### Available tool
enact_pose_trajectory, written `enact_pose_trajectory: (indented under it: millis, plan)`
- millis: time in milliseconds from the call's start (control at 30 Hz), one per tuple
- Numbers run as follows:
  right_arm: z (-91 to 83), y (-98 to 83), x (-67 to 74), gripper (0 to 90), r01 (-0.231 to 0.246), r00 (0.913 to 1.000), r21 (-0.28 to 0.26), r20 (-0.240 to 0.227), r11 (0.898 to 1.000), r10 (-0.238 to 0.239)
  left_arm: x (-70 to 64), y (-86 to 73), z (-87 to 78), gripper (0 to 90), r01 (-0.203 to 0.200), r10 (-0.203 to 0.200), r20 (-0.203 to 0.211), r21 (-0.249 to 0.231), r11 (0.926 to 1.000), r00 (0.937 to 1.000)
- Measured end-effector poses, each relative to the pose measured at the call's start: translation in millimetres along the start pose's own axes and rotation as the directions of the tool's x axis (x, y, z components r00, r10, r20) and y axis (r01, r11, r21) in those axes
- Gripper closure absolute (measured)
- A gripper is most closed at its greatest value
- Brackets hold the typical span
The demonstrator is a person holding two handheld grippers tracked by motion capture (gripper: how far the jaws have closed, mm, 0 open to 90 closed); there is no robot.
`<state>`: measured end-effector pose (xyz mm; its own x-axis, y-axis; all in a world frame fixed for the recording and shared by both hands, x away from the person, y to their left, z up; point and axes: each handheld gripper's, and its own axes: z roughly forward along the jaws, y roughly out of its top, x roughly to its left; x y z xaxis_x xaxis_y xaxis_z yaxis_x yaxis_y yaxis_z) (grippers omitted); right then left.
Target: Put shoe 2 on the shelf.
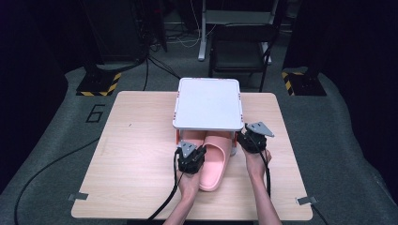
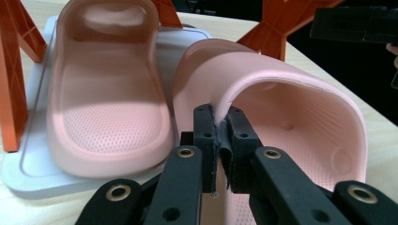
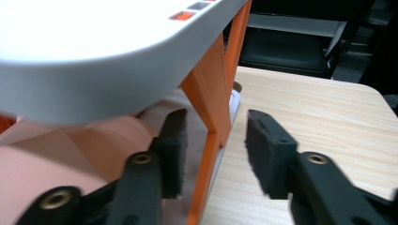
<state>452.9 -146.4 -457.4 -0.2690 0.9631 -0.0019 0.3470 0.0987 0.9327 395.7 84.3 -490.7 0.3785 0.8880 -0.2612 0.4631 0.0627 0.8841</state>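
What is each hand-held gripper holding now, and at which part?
The left hand-held gripper pinches the pink slipper by its strap's edge. The right hand-held gripper holds nothing; its jaws straddle the rack's orange leg without pressing.

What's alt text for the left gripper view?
The left hand-held gripper is shut on the strap edge of a pink slipper lying on the wooden table. A second pink slipper rests on the grey base tray between orange rack legs.

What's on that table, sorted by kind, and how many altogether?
Pink slippers: 2, one on the rack's bottom shelf, one pinched by the left tongs.
White rack with orange legs: 1.
Handheld tongs: 2, left and right.
Total: 5
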Motion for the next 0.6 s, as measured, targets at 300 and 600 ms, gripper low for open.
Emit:
enact_pose_trajectory:
  millis: [300, 600]
  plan:
    - [11.2, -1.4, 2.1, 64.0, -0.018, 0.9998, -0.013, -0.012, 1.000, 0.018, -1.4, -0.4, 11.7, 85.2, 0.005, -0.005, -0.018, -0.001, 1.0000, 0.9998]
    - [18.9, -0.8, 7.7, 76.2, -0.016, 0.9991, -0.039, 0.039, 0.999, 0.018, -0.6, 0.4, 24.9, 85.1, 0.025, -0.025, -0.040, 0.007, 0.9997, 0.9989]
